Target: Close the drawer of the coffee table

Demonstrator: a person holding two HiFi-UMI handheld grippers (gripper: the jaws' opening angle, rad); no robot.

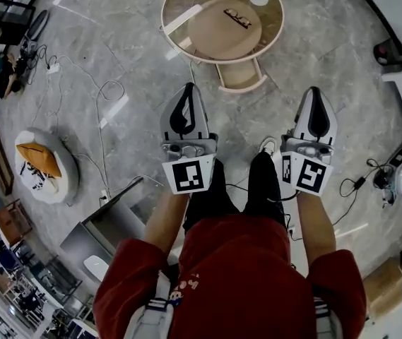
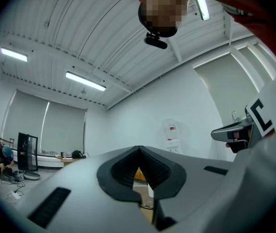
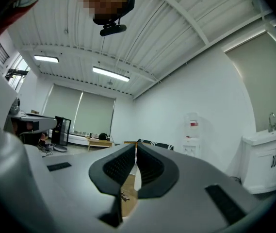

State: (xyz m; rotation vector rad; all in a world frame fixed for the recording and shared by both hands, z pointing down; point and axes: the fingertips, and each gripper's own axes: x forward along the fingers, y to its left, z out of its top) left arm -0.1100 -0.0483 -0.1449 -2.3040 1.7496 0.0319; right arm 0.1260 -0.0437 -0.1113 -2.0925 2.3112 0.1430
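Left claw (image 1: 188, 90) and right claw (image 1: 314, 94), both pressed together, face the drawer (image 1: 241, 75) jutting lengthwise toward them.

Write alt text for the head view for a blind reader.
From above, a person in a red top holds a white left gripper and right gripper, both shut and empty, over a grey marble floor. Ahead stands a round beige coffee table, its drawer pulled open.

Left tongs (image 1: 188, 89): shut, empty, pointing forward.
Right tongs (image 1: 315, 92): shut, empty, pointing forward.
Forearms (image 1: 164, 221): parallel, apart.
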